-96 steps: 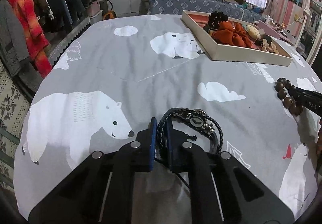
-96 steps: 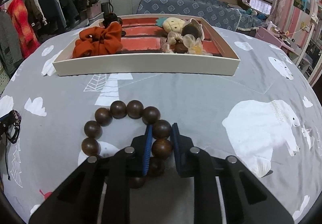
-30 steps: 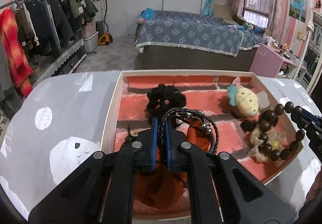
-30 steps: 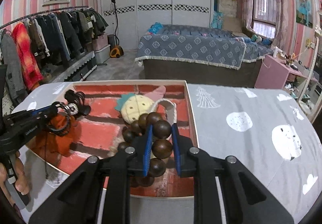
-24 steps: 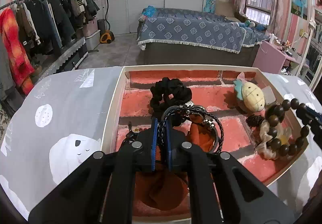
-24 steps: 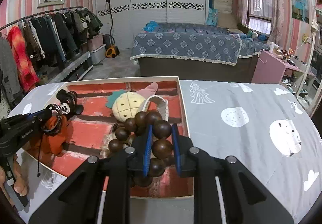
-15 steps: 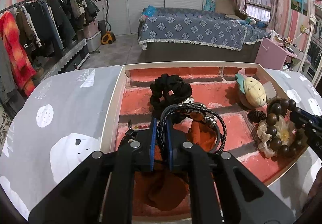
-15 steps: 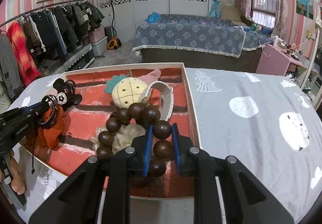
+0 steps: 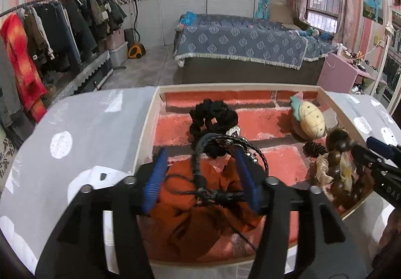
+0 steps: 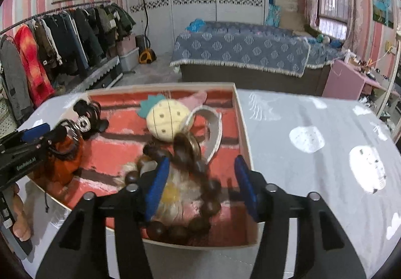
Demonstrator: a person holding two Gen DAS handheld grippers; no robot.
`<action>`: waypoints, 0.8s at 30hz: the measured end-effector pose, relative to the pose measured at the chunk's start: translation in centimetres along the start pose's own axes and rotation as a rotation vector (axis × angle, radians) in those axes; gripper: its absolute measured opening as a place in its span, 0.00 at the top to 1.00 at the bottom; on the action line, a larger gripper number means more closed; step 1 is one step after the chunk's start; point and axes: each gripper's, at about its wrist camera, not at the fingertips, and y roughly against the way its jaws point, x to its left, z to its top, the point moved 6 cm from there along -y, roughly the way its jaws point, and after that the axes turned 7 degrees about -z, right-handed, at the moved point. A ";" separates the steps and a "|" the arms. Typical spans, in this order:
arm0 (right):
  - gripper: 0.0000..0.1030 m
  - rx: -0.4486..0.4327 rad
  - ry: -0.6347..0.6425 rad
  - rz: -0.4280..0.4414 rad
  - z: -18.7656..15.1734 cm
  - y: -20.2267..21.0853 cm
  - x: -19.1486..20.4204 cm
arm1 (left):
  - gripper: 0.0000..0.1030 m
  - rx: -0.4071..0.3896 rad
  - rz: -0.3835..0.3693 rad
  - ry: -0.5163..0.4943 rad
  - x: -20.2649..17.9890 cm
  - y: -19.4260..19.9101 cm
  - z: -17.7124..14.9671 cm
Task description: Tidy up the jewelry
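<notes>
Looking along my left gripper (image 9: pixel 200 173), I see its blue-padded fingers (image 9: pixel 155 176) spread wide above the tray (image 9: pixel 147 128), gripping nothing. The braided bracelet (image 9: pixel 225 146) lies between them, draped over the orange scrunchie (image 9: pixel 200 208) at the tray's near left; its far loop touches the black scrunchie (image 9: pixel 213 116) just behind. Whether the bracelet brushes the right pad I cannot tell. The tray sits on a grey tablecloth (image 9: pixel 87 128) printed with white shapes; its floor carries a red brick pattern.

Further right in the tray, the pineapple plush (image 9: pixel 310 123) rests near the far right corner, with a white headband (image 10: pixel 213 128) curving beside it. Nearer the front lies the wooden bead bracelet (image 10: pixel 198 173), a loop of dark brown beads blurred in the right wrist view, sprawled over a pale flower hair tie (image 10: pixel 173 193) and against the tray's front wall.

My right gripper (image 10: pixel 200 181) hovers over that corner, its fingers (image 10: pixel 158 183) likewise parted and clasping nothing; the beads sit loose in the gap between them. From the left wrist view the same gripper enters at the right edge, just beside the beads.

Beyond the table stand a clothes rack (image 9: pixel 50 28) at left and a bed (image 9: pixel 250 45) at centre.
</notes>
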 end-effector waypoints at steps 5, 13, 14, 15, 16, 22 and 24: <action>0.19 -0.090 -0.044 -0.006 0.9 3.5 -1.2 | 0.17 -0.060 -0.004 -0.009 -0.8 3.2 0.5; 0.09 -0.182 -0.060 -0.023 0.9 10.5 -1.9 | 0.05 -0.178 -0.016 -0.040 -2.0 11.4 0.5; 0.09 -0.196 -0.063 -0.025 0.8 11.5 -2.0 | 0.05 -0.186 -0.018 -0.038 -2.2 12.5 0.3; 0.08 -0.208 -0.066 -0.025 0.7 12.5 -2.0 | 0.05 -0.194 -0.018 -0.039 -2.3 13.6 0.0; 0.05 -0.217 -0.069 -0.025 0.6 13.4 -2.0 | 0.05 -0.205 -0.017 -0.041 -2.4 14.7 -0.1; 0.04 -0.257 -0.076 -0.028 -1.4 18.7 -2.0 | 0.05 -0.240 0.008 -0.049 -3.0 20.0 -2.0; 0.04 -0.263 -0.084 -0.023 -2.4 20.1 -2.3 | 0.05 -0.261 0.017 -0.041 -3.0 21.7 -2.9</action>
